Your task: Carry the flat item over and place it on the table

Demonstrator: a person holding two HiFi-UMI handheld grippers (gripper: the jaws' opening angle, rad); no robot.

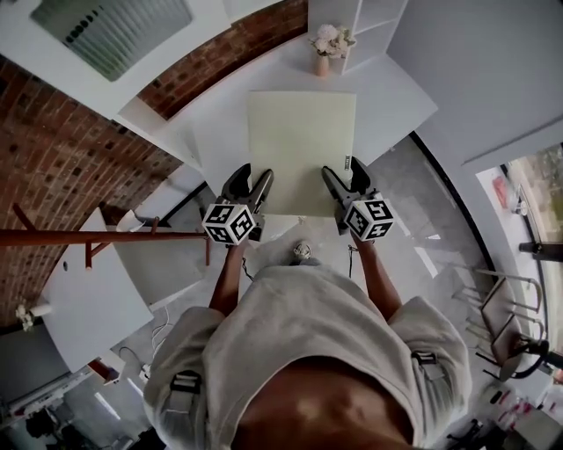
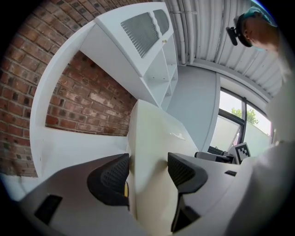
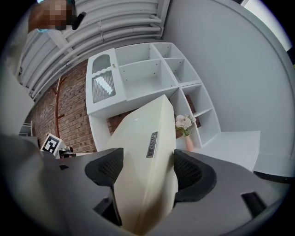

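Observation:
A flat cream-coloured cushion-like panel (image 1: 301, 149) is held level in front of me, above the white table (image 1: 396, 97). My left gripper (image 1: 249, 195) is shut on its near left corner, and my right gripper (image 1: 345, 189) is shut on its near right corner. In the left gripper view the cream panel (image 2: 152, 147) fills the gap between the black pads (image 2: 112, 177). The right gripper view shows the panel (image 3: 147, 156) with a small grey label, pinched between the pads (image 3: 190, 173).
A pink vase of flowers (image 1: 327, 46) stands at the table's far side by white shelving (image 1: 369, 26). A brick wall (image 1: 53, 167) lies left, with a rust-red coat stand (image 1: 97, 237). Metal stools (image 1: 501, 308) stand on the floor at right.

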